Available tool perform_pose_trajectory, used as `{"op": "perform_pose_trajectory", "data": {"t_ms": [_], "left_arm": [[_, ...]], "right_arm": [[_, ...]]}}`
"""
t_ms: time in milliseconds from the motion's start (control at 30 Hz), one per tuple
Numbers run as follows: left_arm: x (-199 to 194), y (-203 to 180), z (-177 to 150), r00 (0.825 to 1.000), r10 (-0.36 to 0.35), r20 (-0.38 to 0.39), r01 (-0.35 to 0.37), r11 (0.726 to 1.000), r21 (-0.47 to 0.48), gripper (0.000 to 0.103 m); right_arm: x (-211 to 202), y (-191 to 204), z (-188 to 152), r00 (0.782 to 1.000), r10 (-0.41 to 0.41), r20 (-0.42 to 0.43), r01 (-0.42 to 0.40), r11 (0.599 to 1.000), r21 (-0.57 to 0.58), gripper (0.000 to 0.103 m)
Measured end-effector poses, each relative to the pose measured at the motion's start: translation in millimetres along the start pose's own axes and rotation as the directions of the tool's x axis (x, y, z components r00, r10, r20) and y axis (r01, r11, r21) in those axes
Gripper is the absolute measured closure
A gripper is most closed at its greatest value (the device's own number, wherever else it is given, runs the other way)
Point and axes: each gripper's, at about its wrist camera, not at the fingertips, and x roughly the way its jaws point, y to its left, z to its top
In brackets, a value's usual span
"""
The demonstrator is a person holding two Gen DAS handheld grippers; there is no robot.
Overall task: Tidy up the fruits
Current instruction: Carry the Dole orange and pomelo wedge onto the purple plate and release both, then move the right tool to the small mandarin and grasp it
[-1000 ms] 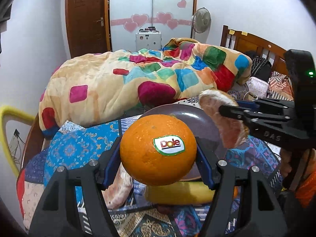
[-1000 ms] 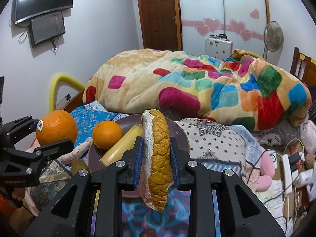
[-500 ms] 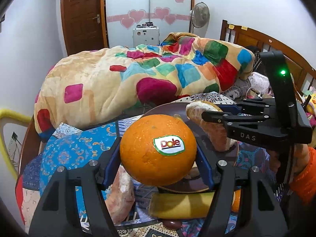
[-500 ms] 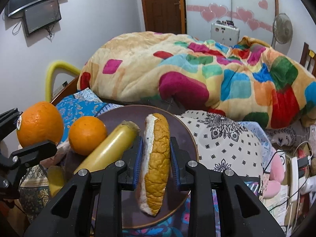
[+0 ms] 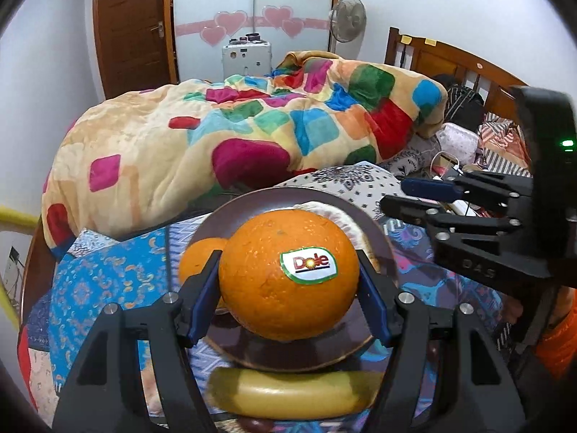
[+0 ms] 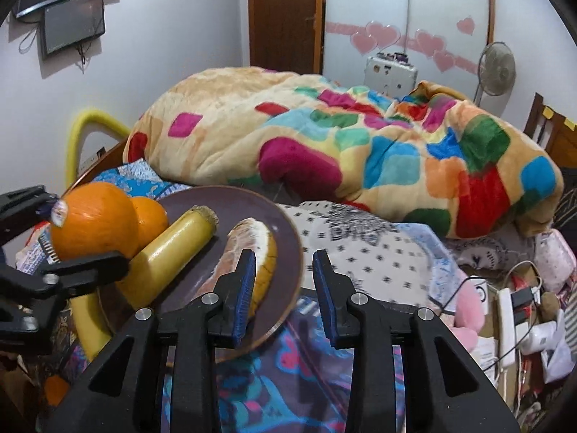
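My left gripper (image 5: pixel 288 281) is shut on a large orange (image 5: pixel 288 274) with a Dole sticker, held just above the dark brown plate (image 5: pixel 238 213). That orange also shows in the right wrist view (image 6: pixel 93 223). On the plate (image 6: pixel 288 245) lie a smaller orange (image 6: pixel 149 218), a banana (image 6: pixel 173 249) and a pomelo wedge (image 6: pixel 263 245). My right gripper (image 6: pixel 283 288) is open and empty, just right of the wedge at the plate's edge. A second banana (image 5: pixel 292 393) lies in front of the plate.
The plate sits on patterned cloth on a bed. A big multicoloured blanket (image 6: pixel 342 144) is heaped behind it. Cables, a power strip (image 6: pixel 505 310) and soft toys crowd the right side. A wooden headboard (image 5: pixel 450 61) stands far right.
My right gripper has set the pomelo wedge on the plate, opened, and drawn off to the right. My left gripper has carried the big orange over the plate.
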Motion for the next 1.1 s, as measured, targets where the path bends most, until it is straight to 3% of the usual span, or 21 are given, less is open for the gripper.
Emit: {"op": "perform_pose_trajectory", "data": {"t_ms": [567, 1100], "left_arm": [[47, -28, 5, 0.995, -0.022, -0.100, 0.026, 0.999, 0.033, 0.034], [10, -25, 2, 0.999, -0.012, -0.032, 0.013, 1.000, 0.008, 0.027]], "right_arm": [[-13, -22, -10, 0.999, 0.018, 0.036, -0.019, 0.999, 0.034, 0.073], [-30, -17, -19, 0.999, 0.025, 0.033, -0.027, 0.999, 0.047, 0.073]]}}
